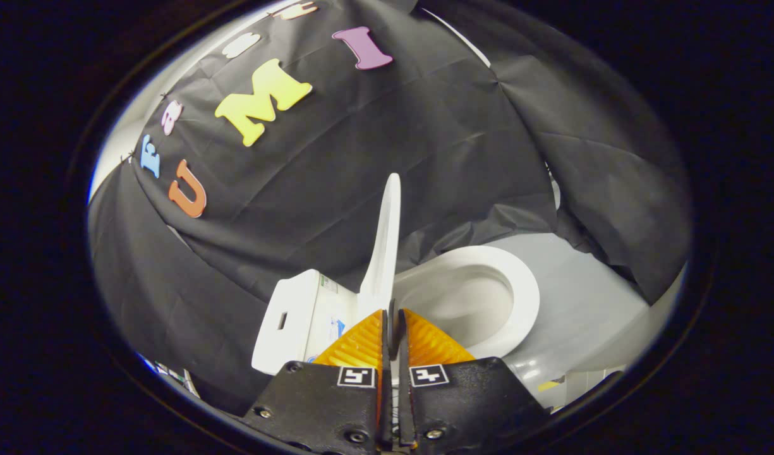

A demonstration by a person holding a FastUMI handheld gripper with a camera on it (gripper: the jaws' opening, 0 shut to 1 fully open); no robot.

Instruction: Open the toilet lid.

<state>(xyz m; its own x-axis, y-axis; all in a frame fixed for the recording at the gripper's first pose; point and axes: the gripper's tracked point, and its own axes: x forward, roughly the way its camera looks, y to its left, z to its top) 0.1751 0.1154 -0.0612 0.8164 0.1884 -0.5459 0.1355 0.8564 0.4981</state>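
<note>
The white toilet lid (pixel 387 240) stands raised and edge-on, between the tank (pixel 292 316) on one side and the open seat ring (pixel 519 291) and bowl (pixel 462 303) on the other. My gripper (pixel 392 314) has its fingers closed to a thin gap. The near edge of the lid runs straight in between the fingertips, and a sliver of white shows in the gap, so the fingers seem pinched on the lid's edge.
Black cloth hangs close behind and around the toilet. A pale grey floor (pixel 582 316) lies beyond the bowl. Small items (pixel 172 376) sit low down beside the tank.
</note>
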